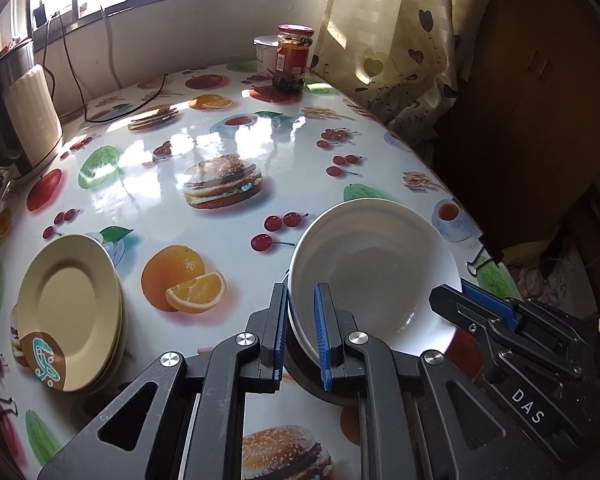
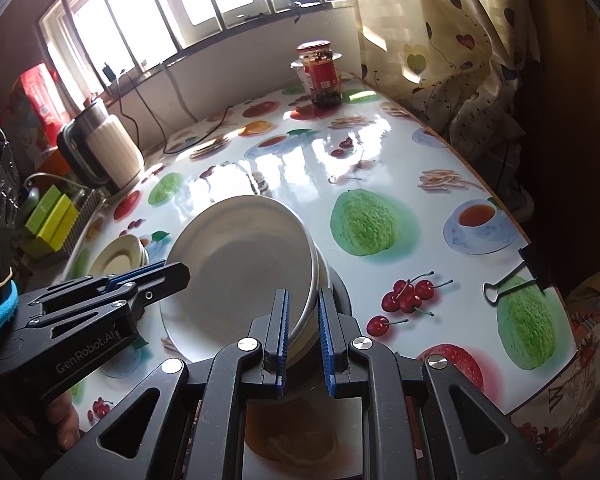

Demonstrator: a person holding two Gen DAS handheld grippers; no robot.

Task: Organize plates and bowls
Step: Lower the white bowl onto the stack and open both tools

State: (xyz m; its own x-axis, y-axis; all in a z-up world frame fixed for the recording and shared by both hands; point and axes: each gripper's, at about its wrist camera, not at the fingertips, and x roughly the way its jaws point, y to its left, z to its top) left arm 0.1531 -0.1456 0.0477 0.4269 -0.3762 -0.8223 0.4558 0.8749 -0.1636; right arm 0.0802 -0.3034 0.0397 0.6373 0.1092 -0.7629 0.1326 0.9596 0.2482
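Bowl (image 1: 374,272): round, glossy white | both hand-held grippers pinching its rim

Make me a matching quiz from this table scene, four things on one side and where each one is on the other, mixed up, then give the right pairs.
Things:
1. white bowl
2. cream plates
3. red-lidded jar
4. kettle

Places:
A. far end of the table, near the curtain
B. stacked at the table's near left
C. held by the rim in both tongs, left and right
D. left edge, near the wall

Pairs: 1-C, 2-B, 3-A, 4-D
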